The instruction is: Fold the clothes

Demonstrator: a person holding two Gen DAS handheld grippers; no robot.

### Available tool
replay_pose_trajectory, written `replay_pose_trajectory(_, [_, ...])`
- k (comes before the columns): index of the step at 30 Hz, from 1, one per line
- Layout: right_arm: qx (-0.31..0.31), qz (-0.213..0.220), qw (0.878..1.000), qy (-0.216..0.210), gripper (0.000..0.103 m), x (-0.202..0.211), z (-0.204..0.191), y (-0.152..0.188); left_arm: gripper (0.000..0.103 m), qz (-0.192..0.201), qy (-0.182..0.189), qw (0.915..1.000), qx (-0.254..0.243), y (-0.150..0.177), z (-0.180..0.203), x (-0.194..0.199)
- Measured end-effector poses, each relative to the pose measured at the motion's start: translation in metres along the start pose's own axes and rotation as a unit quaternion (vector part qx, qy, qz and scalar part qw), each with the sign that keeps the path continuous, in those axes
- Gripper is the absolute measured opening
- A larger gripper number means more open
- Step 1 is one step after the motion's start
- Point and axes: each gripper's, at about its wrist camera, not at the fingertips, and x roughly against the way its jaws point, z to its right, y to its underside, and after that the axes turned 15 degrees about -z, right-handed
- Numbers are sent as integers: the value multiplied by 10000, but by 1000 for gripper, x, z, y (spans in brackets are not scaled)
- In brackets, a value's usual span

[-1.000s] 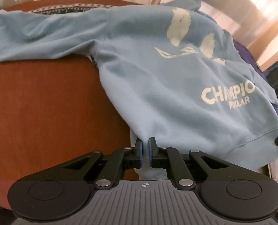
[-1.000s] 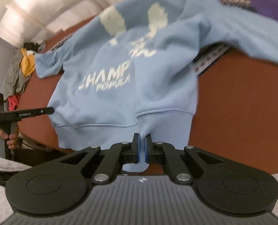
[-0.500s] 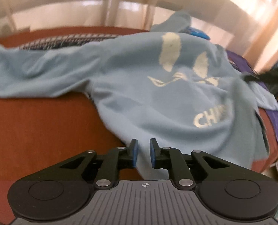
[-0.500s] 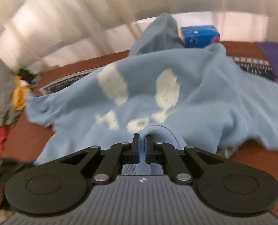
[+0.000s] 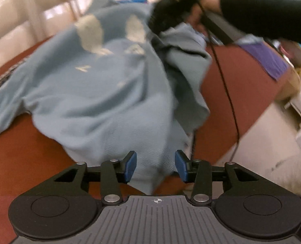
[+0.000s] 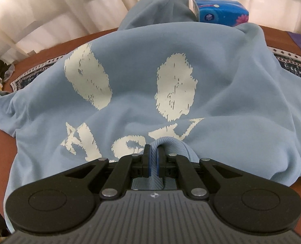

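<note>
Behind the blue hoodie (image 6: 130,105), a tissue pack (image 6: 221,12); right gripper (image 6: 153,158) fingers pinching its hem, left gripper (image 5: 155,165) fingers spread.

Left tongs (image 5: 155,167): were clamped on the sweatshirt's (image 5: 101,93) hem edge a second ago, then parted slightly; now spread wide, fabric lying loose between the blue pads (image 5: 130,166).

Right tongs (image 6: 153,160): carried the pinched ribbed hem (image 6: 170,148) up from the near edge of the bench (image 5: 238,85) and over the chest print (the lower lettering is now covered), so the bottom half lies doubled onto the top.

Right sleeve (image 5: 272,18) now in left wrist view.
</note>
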Motion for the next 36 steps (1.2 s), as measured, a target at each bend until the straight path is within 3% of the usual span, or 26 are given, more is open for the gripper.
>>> replay_pose_trajectory(4, [-77, 36, 9999, -59, 5, 0, 2, 1, 57, -61, -804, 9967, 97, -2, 8, -25])
replay_pose_trajectory(6, [-75, 99, 9999, -99, 7, 4, 2, 4, 21, -203, -957, 9944, 388, -5, -2, -42])
replay_pose_trajectory(7, [-48, 151, 9998, -88, 9, 8, 2, 9, 10, -233, -929, 9937, 578, -6, -8, -46])
replay_pose_trajectory(10, [176, 421, 9989, 122, 31, 35, -3, 41, 2, -81, -776, 9915, 1043, -7, -25, -39])
replay_pose_trajectory(11, [251, 511, 9982, 192, 48, 43, -5, 52, 1, 4, -784, 9909, 1090, -7, -28, -34])
replay_pose_trajectory(12, [325, 601, 9973, 262, 57, 52, -7, 63, 1, 92, -764, 9904, 1153, -7, -32, -29])
replay_pose_trajectory(15, [548, 869, 9936, 471, 59, 78, -12, 95, 1, 233, -736, 9891, 1254, -10, -40, -22])
replay_pose_trajectory(18, [742, 1084, 9891, 672, 59, 101, -17, 128, 1, 305, -732, 9890, 1246, -12, -43, -19])
replay_pose_trajectory(23, [617, 940, 9895, 904, 58, 85, -35, 173, 1, 323, -743, 9910, 1066, -11, -43, -22])
replay_pose_trajectory(29, [527, 921, 9884, 1083, 56, 67, -54, 161, 2, 325, -852, 9926, 805, -3, -39, -25])
replay_pose_trajectory(33, [729, 913, 9849, 1275, 54, 59, -67, 155, 11, 335, -892, 9917, 859, 2, -36, -27])
replay_pose_trajectory(34, [765, 894, 9834, 1381, 51, 56, -67, 153, 12, 332, -899, 9913, 903, 3, -36, -27])
replay_pose_trajectory(36, [728, 820, 9828, 1483, 35, 52, -65, 151, 21, 326, -886, 9903, 1019, 5, -33, -29])
